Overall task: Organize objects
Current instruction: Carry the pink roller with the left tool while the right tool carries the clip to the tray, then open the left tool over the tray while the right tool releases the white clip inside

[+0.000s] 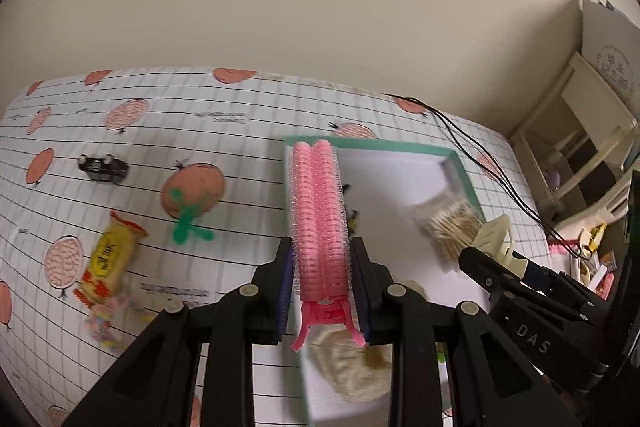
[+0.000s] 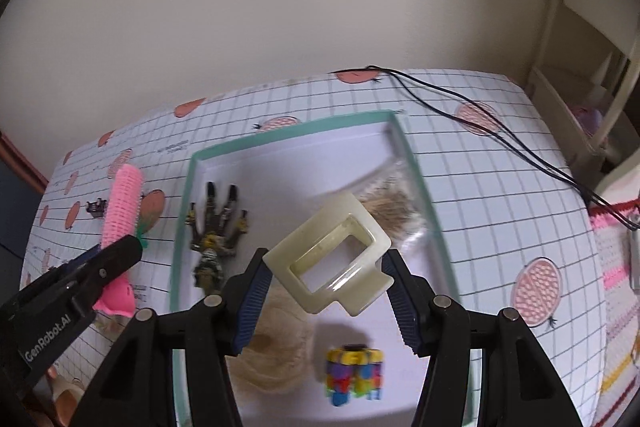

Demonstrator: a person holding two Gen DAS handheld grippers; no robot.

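My left gripper (image 1: pixel 320 253) is shut on a pink hair roller clip (image 1: pixel 318 211), held just left of the green-rimmed white tray (image 1: pixel 466 179). My right gripper (image 2: pixel 327 263) is shut on a cream claw hair clip (image 2: pixel 332 259) above the tray (image 2: pixel 416 167). In the tray lie a dark skeleton-hand toy (image 2: pixel 218 227), a bag of cotton swabs (image 2: pixel 392 211), a beige puff (image 2: pixel 272 351) and a multicoloured cube (image 2: pixel 354 373). The right wrist view shows the left gripper (image 2: pixel 120 251) and its roller (image 2: pixel 122 203) at the left; the left wrist view shows the right gripper (image 1: pixel 492 243) at the right.
On the grid tablecloth left of the tray lie a small black object (image 1: pixel 102 169), a green clip (image 1: pixel 186 223), a yellow snack packet (image 1: pixel 108 259) and some wrapped sweets (image 1: pixel 108 323). A black cable (image 2: pixel 480 119) crosses the table's back right. A cream shelf (image 1: pixel 580 131) stands at the right.
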